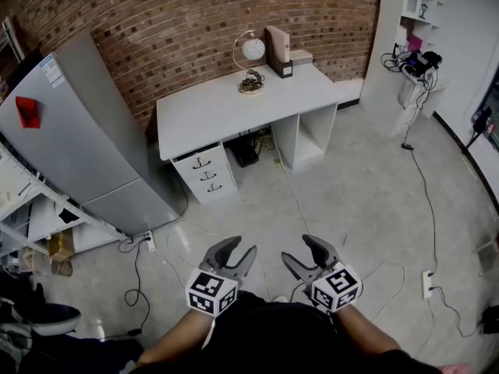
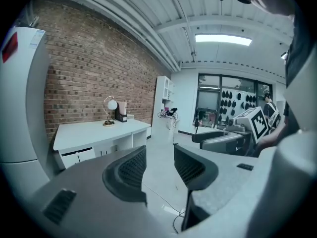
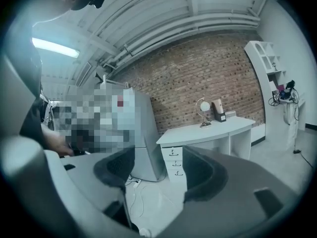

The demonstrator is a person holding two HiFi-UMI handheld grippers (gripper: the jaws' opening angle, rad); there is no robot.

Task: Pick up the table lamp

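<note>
The table lamp, a round white globe in a gold hoop on a coiled base, stands near the back of the white desk by the brick wall. It shows small in the left gripper view and the right gripper view. My left gripper and right gripper hang side by side over the floor, far short of the desk. Both are open with nothing between the jaws.
A grey refrigerator stands left of the desk. A file holder sits beside the lamp. Cables trail across the floor. A white shelf unit and a clothes rack flank the room.
</note>
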